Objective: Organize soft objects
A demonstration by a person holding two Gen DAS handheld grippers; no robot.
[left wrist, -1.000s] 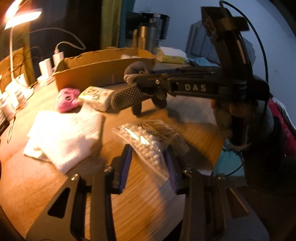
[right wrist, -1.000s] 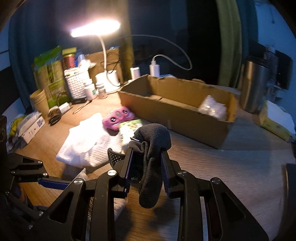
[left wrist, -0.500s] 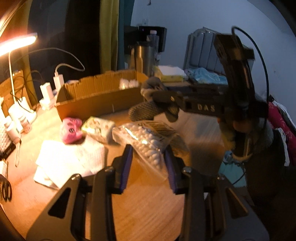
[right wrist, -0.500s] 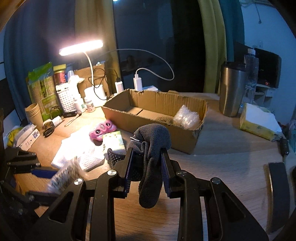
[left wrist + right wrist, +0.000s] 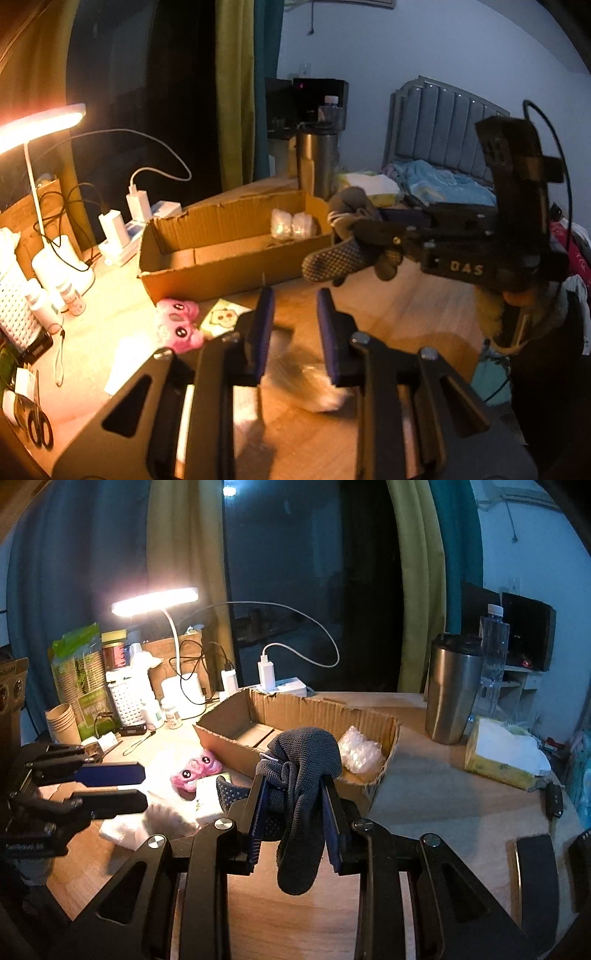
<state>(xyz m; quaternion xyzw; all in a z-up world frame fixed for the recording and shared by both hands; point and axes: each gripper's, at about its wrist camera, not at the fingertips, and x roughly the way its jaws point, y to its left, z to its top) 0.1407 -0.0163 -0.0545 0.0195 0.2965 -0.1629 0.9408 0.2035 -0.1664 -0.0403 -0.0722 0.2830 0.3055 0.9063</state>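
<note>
1. Left wrist view: the cardboard box (image 5: 221, 266) is open at the top. It holds only a clear plastic bundle (image 5: 291, 227) at its right end; the rest of its floor is bare.
2. The left gripper (image 5: 293, 295) hangs in front of the box. Its jaws have just been closing and stand narrow, with nothing between them. A blurred bag (image 5: 314, 384) lies below the pads.
3. Right of the box, the right gripper (image 5: 369, 236) holds a grey sock (image 5: 332, 258) above the table (image 5: 406, 314). A pink toy (image 5: 177, 325) lies just before the box's left corner.
4. Right wrist view: the box (image 5: 295, 709) lies ahead, with the bundle (image 5: 358, 749) in its near right corner.
5. The right gripper (image 5: 293, 781) is clamped on the sock (image 5: 306, 746), which drapes over and below the pads, before the box's near wall.
6. The left gripper (image 5: 136, 788) is left of the box, above a white cloth (image 5: 122, 830).
7. Right of the box the table (image 5: 443, 794) is bare up to a steel cup (image 5: 452, 690) and a tissue pack (image 5: 506, 753).
</note>
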